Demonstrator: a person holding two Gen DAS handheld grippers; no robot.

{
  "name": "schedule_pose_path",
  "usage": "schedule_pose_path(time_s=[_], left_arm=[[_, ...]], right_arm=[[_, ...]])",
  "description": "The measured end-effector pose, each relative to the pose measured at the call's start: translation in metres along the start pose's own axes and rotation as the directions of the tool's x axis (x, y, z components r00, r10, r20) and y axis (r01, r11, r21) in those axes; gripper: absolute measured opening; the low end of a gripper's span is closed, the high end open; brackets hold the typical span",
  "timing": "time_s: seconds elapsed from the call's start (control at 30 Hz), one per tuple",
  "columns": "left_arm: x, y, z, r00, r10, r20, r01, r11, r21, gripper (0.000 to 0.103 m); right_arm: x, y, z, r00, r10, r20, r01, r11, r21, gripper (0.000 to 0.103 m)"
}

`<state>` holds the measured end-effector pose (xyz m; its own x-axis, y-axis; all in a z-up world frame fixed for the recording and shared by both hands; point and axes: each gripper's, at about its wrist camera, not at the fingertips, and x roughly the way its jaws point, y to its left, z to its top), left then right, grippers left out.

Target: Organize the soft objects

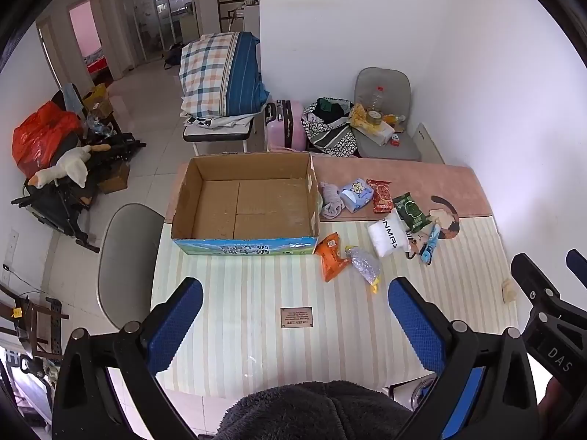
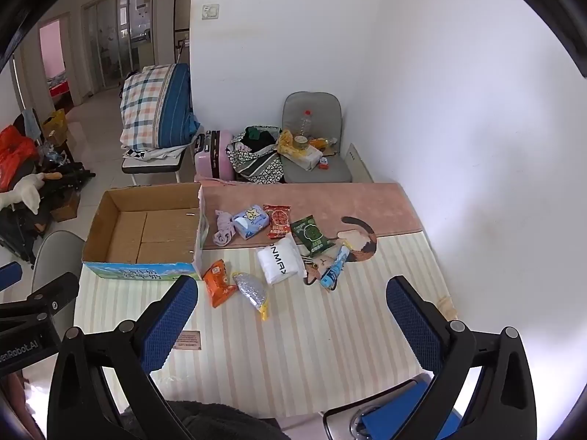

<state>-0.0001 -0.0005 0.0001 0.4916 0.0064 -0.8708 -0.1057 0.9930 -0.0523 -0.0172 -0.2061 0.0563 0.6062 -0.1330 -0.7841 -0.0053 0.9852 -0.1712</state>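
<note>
Tongs first: your left tongs [image 1: 295, 324] and right tongs [image 2: 291, 321] both stand wide open, gripping nothing, above the near edge of the striped tabletop [image 2: 330, 348]. Just beyond the left tongs lies a small brown label [image 1: 296, 317]. Farther ahead, between your two tools, an orange packet [image 2: 217, 281] and a silver pouch [image 2: 252, 291] lie side by side. Beyond them sit a white bundle [image 2: 280, 261], a blue tube [image 2: 334, 267], a green packet [image 2: 312, 235], a red packet [image 2: 278, 220], a blue tissue pack [image 2: 250, 221] and a lilac cloth [image 2: 224, 230]. Ahead of the left tongs stands the open cardboard box [image 1: 183, 198], nothing inside.
</note>
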Motion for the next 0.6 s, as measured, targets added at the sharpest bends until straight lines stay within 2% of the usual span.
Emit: schedule_pose_path(time_s=[0.17, 0.23, 0.33, 0.6], left_arm=[[0.003, -0.001, 0.001, 1.0, -0.004, -0.006, 0.004, 1.0, -0.009, 0.103], [0.004, -0.001, 0.002, 1.0, -0.006, -0.006, 0.006, 1.0, -0.013, 0.103], [-0.012, -0.009, 0.005, 1.0, -0.003, 0.016, 0.003, 1.0, 0.004, 0.103], [-0.014, -0.008, 0.005, 1.0, -0.009, 0.025, 0.009, 1.0, 0.017, 0.103]], right_arm=[[-0.001, 0.003, 0.001, 1.0, 0.004, 0.007, -0.004, 1.0, -0.006, 0.103], [-0.006, -0.008, 0.0, 1.0, 0.007, 0.016, -0.007, 1.0, 0.014, 0.103], [-0.007, -0.018, 0.003, 1.0, 0.004, 0.023, -0.005, 1.0, 0.022, 0.103], [-0.015, -0.015, 0.005, 0.999, -0.009, 0.047, 0.008, 1.0, 0.02, 0.103]])
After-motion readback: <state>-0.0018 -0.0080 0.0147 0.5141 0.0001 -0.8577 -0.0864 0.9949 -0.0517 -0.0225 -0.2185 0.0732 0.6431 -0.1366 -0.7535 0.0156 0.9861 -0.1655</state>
